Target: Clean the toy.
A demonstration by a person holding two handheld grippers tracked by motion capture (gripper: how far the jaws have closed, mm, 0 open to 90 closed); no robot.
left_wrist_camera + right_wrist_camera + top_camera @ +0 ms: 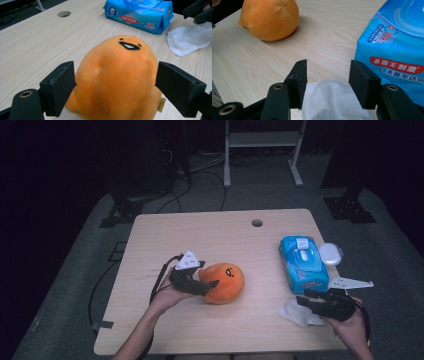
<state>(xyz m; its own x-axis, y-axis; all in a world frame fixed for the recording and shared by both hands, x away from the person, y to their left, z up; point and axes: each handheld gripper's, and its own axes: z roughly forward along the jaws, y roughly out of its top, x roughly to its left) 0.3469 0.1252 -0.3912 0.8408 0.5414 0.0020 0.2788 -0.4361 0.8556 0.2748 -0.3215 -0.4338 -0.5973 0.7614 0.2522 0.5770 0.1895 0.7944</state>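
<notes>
Table: pale wooden table [165,230] in a dark room, with a round hole [257,223] near its far edge.
Soft toy: orange soft toy [223,283] with a small black face lies at mid-table, well apart from the wipes.
Left gripper: left gripper [212,284] reaches the toy from the person's left side. In the left gripper view the toy [117,82] sits between the two black jaws; the left jaw is at the plush, while a narrow gap shows at the right jaw. The jaws stand released around it, not squeezing.
Tissue: white tissue [300,314] lies crumpled on the table near the front right edge, just in front of the pack.
Right gripper: right gripper [304,299] hovers at the tissue. In the right gripper view the tissue [332,100] bulges up between the jaws, which stand apart beside it, released.
Wipes pack: blue wipes pack [302,264] lies at the right, its lid toward the far end.
Round lid: white round lid [330,253] rests just beside the pack, near the table's right edge.
</notes>
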